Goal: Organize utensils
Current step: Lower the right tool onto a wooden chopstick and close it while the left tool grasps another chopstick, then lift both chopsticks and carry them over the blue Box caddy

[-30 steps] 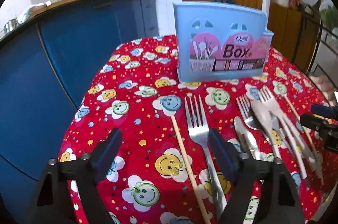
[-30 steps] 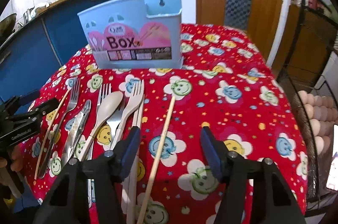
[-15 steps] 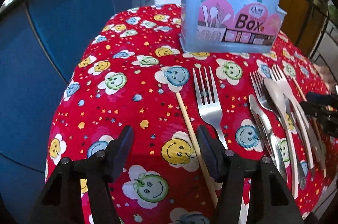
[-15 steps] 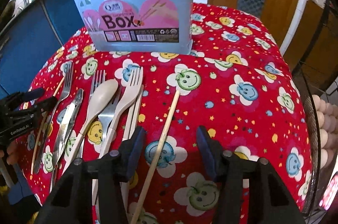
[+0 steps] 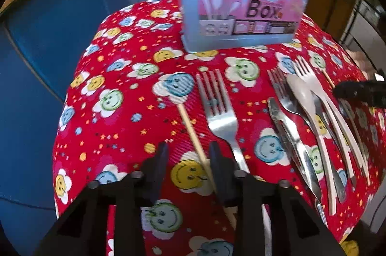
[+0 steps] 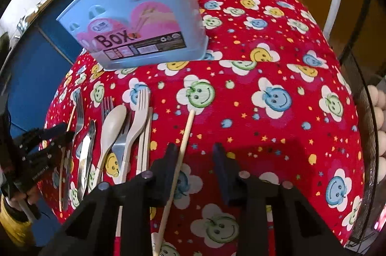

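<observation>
1. The pale blue plastic utensil box [image 5: 241,2] stands upright at the top centre of the left wrist view, on the red smiley-print tablecloth [image 5: 125,92]. It looks light and likely to tip.
2. The stainless steel fork [image 5: 218,116] lies mid-frame; I judge it stiff and slippery, best pinched at the handle.
3. The thin wooden chopstick [image 5: 193,133] lies between the narrowed left gripper [image 5: 189,157] tips, whose jaws have just been closing. Whether they pinch it I cannot tell.
4. In the right wrist view a second wooden chopstick [image 6: 184,137] brushes the right gripper's [image 6: 196,154] left finger; these jaws too have been closing, not yet gripping.

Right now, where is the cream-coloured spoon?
In the right wrist view, the cream spoon lies left of centre on the red tablecloth, between the metal knife and the cream fork.
</observation>
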### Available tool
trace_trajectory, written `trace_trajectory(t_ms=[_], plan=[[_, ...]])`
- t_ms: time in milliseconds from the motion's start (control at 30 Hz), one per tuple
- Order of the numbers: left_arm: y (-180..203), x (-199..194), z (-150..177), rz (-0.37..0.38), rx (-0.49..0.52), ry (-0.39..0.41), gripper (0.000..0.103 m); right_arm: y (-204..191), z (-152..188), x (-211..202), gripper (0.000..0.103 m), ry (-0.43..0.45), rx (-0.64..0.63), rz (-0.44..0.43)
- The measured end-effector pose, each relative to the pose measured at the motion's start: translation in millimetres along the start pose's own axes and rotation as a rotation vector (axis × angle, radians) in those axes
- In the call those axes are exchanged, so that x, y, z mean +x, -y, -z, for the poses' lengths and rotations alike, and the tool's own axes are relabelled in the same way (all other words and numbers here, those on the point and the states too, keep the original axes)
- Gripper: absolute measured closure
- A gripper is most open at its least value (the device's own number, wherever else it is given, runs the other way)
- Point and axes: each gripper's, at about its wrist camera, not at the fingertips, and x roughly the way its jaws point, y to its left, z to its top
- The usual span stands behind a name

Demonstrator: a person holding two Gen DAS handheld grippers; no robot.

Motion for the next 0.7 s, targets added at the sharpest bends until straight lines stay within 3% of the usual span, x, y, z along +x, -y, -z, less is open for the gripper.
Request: trace_trajectory(t_ms=[100,300,400,433,567,700], plan=[[6,0,-4,0.01,0.011,-0.01,0.09,-5,-7,3,0.069,-0.027,-0.016,0.028],[4,2,-13,0.06,-0.017,-0.061,0.096,-16,-29,19,0.073,-0.108,-0.058,0.085],[-2,5,-17,0.091,-0.037,-0.085,0.097,-21,-34,21,0.081,-0.145,-0.078,0.113],[-3,5,-18,0.102,-0.045,-0.091,0.097,-22,-37,23,0.087,-0.156,-0.082,0.119],[-8,4,-18,0.129,-0.068,-0.092,0.099,-24,-41,23,0.097,-0.18,-0.053,0.102],[-15,-4,-16,0.178,-0.114,-0.073,0.099,-20,-40,9,0.097,-0.145,0.025,0.012]])
